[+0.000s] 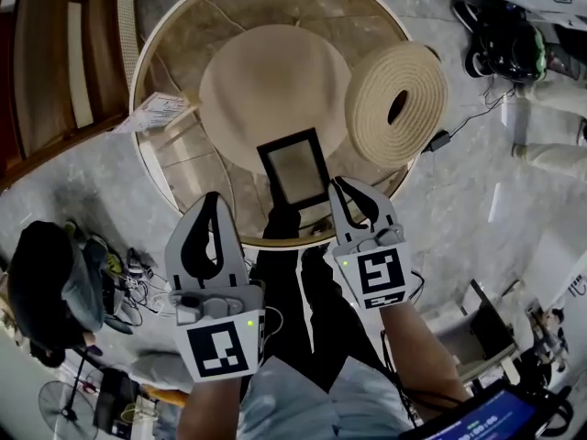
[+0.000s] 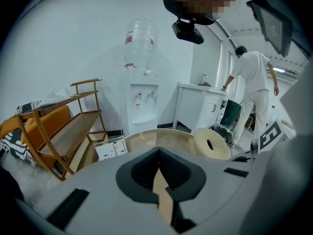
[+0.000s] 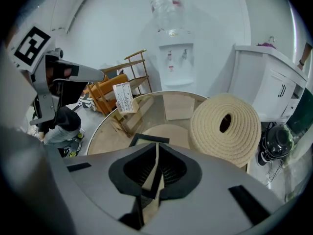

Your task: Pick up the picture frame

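The picture frame [image 1: 293, 166], black-edged with a grey pane, lies flat near the front of a round glass table [image 1: 134, 90]. Part of it rests on a cream round mat [image 1: 275, 81]. My right gripper [image 1: 339, 185] is shut, with its tips just beside the frame's lower right corner and nothing between them. The right gripper view shows the frame's far edge [image 3: 149, 139] just past the closed jaws [image 3: 156, 156]. My left gripper [image 1: 213, 200] is also shut and empty. It hangs left of the frame over the table's front rim, jaws pressed together [image 2: 159, 173].
A rolled cream mat [image 1: 396, 104] leans on the table's right side. A booklet [image 1: 156, 113] sits at the left rim, near a wooden shelf [image 1: 55, 62]. Bags and cables [image 1: 55, 273] crowd the floor. A water dispenser [image 2: 142, 102] and a person in white [image 2: 252, 92] stand behind.
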`<state>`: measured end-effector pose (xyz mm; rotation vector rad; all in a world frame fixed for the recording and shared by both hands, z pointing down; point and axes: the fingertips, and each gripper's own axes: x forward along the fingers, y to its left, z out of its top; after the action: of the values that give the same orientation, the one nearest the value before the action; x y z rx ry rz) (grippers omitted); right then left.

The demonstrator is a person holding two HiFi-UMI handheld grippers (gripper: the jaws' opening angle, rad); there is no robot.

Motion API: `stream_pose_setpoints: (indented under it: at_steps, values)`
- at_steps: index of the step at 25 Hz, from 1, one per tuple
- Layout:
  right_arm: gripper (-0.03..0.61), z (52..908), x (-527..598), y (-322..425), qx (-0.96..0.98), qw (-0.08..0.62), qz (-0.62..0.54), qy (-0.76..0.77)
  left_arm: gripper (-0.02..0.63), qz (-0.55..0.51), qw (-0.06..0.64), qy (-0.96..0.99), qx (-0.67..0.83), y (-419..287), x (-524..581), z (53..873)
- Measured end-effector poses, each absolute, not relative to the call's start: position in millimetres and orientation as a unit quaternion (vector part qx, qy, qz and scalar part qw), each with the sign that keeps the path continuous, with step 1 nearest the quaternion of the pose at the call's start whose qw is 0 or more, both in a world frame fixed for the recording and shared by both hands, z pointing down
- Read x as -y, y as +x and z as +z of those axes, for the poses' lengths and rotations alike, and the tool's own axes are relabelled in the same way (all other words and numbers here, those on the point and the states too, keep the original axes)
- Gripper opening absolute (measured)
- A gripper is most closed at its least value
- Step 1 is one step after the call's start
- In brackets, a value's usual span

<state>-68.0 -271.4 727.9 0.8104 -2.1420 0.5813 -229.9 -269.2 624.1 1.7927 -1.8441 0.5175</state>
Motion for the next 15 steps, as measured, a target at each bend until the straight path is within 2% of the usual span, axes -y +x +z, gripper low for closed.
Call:
stream_pose_setpoints:
  at_steps: [4,15]
  values:
    - [0.089,743.2,261.2,-70.8,0.826,0.395,0.260,0.307,0.015,0.192,0.270,0.659,0.675,-225.2,266.2,636.8]
    - [0.103,783.1,252.0,-67.1,0.813,0.415,0.273,0.303,0.015,0.203,0.282,0.658,0.667,-232.1,260.6,663.0]
